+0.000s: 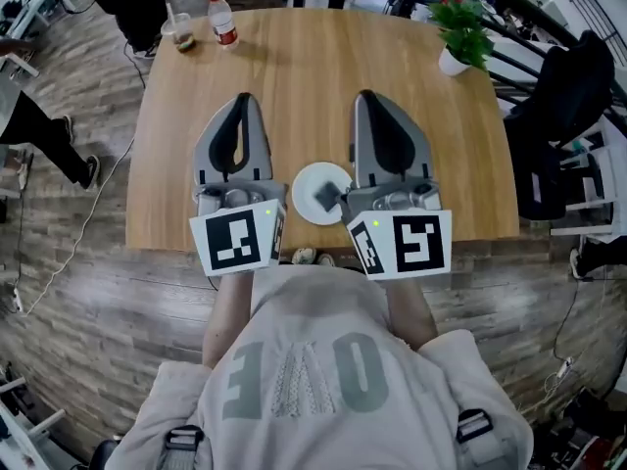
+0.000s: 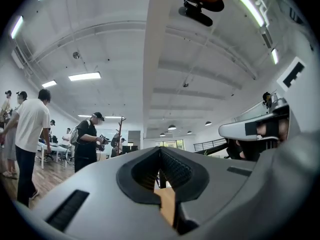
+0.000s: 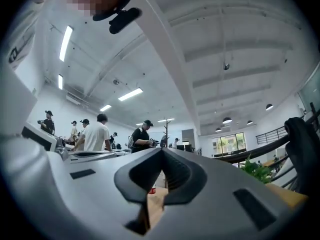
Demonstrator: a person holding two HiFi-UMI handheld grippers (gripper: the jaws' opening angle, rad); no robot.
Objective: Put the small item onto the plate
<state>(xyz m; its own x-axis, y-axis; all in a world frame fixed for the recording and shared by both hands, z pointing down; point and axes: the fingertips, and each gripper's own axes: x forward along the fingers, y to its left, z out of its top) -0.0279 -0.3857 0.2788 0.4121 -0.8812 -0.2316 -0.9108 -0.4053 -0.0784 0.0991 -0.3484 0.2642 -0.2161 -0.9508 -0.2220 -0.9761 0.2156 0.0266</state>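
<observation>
Two tongs, one plate, one bottle

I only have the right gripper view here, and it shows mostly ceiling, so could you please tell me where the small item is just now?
Observer: The small dark item lies on the white plate.
Operator: Thank you. Where is the plate relative to the grippers?
Observer: It sits on the wooden table, near the person's edge, between the left gripper and the right gripper.
Operator: And is the left gripper holding anything?
Observer: No, its fingers are together with nothing between them.
</observation>
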